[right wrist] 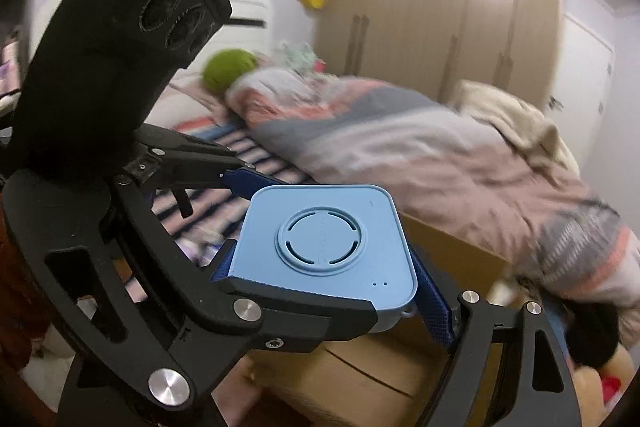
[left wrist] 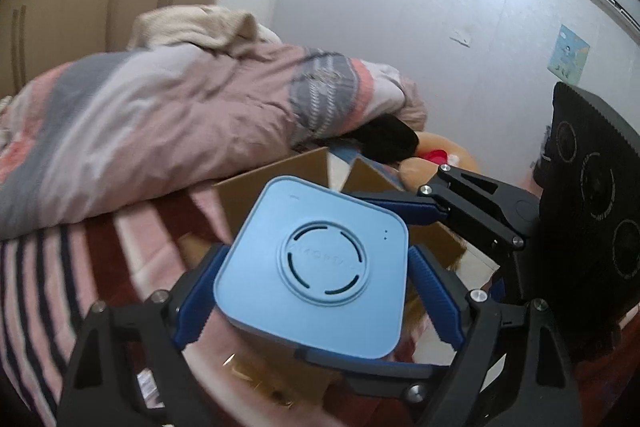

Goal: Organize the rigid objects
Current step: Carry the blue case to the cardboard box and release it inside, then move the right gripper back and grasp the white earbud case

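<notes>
One light-blue square device sits clamped between both grippers, above an open cardboard box beside the bed. The left gripper grasps its sides; the right gripper grips it crosswise. Only the right wrist view shows the green ball — one — and the wardrobe's far doors; only the left shows one wall poster.
</notes>
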